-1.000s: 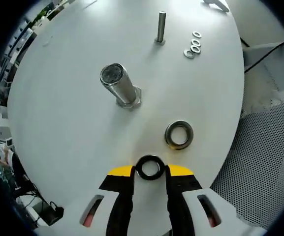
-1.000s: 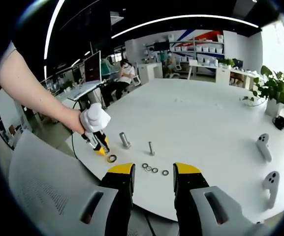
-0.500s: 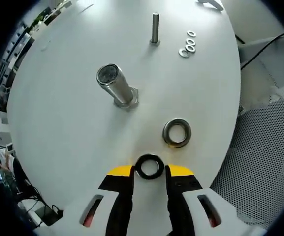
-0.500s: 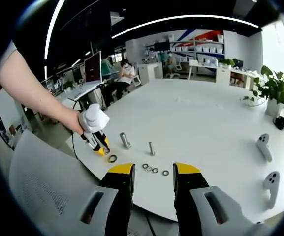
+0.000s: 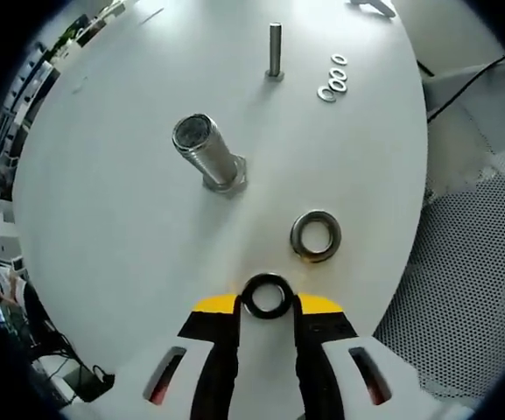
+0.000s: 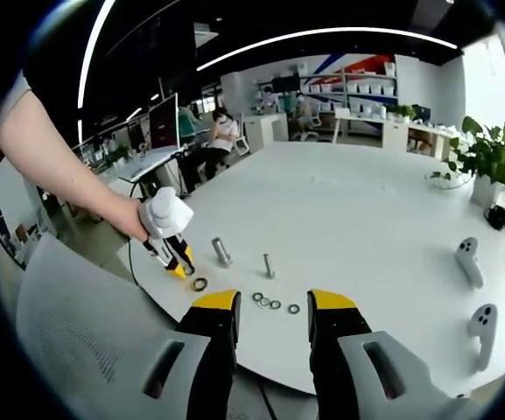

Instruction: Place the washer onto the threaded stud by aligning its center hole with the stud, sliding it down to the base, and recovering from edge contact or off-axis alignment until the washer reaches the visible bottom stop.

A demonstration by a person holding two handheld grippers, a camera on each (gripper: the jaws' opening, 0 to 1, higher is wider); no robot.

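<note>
Left hand-held gripper had its yellow-tipped jaws closed on a dark washer, pinched at its two sides and held face-on to the camera above the white surface. Just beyond it a second, larger metal washer lay flat on the surface. Farther off and to the left the thick threaded stud stood on its hex base, leaning toward the camera in the fisheye picture, its top well apart from the held washer. A thin bolt stood upright near the far side, with a short row of small washers to its right.

In the right gripper view, the right hand-held gripper hovered off the near edge of the surface with its jaws parted and nothing between them. That view showed the left hand-held gripper in a person's hand, tips pointed down beside the thick stud. Two white controllers lay on the far right of the surface, and a potted plant stood behind them.
</note>
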